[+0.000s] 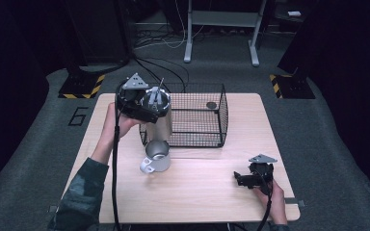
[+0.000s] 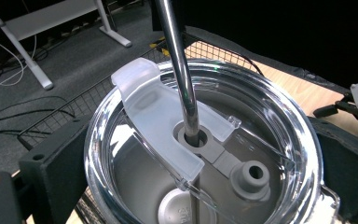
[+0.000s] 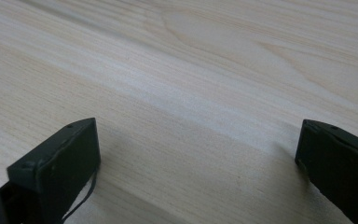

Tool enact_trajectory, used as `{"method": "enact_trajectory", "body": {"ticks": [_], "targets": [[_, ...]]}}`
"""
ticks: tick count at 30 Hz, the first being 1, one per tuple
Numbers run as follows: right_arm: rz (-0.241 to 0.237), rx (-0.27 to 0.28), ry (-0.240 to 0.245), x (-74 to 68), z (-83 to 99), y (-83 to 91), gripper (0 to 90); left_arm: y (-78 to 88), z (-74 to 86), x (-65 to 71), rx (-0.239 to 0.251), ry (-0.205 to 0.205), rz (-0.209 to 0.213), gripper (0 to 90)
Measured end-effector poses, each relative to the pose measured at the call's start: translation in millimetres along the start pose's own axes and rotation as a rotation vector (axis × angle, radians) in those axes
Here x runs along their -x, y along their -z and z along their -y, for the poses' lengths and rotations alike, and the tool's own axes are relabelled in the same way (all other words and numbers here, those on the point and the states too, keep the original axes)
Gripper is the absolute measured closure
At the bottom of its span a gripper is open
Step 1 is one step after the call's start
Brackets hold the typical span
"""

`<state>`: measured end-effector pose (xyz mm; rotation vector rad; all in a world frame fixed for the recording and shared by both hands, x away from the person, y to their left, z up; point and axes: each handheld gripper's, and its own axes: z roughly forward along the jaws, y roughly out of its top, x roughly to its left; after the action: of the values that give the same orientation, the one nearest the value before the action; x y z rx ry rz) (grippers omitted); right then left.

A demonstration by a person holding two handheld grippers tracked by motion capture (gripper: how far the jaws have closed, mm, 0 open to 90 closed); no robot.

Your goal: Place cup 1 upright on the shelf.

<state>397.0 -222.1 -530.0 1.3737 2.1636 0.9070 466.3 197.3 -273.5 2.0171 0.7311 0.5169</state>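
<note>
Steel tumbler (image 1: 156, 120) stands upright at the table's (image 1: 197, 192) left-back, against the wire basket's (image 1: 207, 115) front-left corner; clear lid (image 2: 279, 116) on, metal straw (image 2: 179, 70) up through it. Left gripper (image 1: 147, 103) comes in from the left, jaws clamped on the lid rim. Small metal mug (image 1: 156, 156) just in front, contents unclear. Right gripper (image 1: 243, 179) rests front-right, jaws wide apart, holding nothing.

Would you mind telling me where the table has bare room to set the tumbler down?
The widest bare wood lies between the mug and the right gripper, running along the table's near edge. The strip right of the wire basket is also free. It is crowded at the far left, where the left gripper clamps the tumbler against the basket.
</note>
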Motion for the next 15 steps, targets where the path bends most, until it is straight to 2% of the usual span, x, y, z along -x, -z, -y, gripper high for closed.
{"method": "enact_trajectory", "body": {"ticks": [12, 15], "targets": [[-0.001, 0.0, 0.0, 0.0, 0.0, 0.0, 0.0, -16.9, -11.2, -8.9, -0.009, 0.004, -0.012, 4.0], [-0.001, 0.0, 0.0, 0.0, 0.0, 0.0, 0.0, -20.5, -13.6, -11.9, -0.011, 0.015, -0.017, 4.1]]}}
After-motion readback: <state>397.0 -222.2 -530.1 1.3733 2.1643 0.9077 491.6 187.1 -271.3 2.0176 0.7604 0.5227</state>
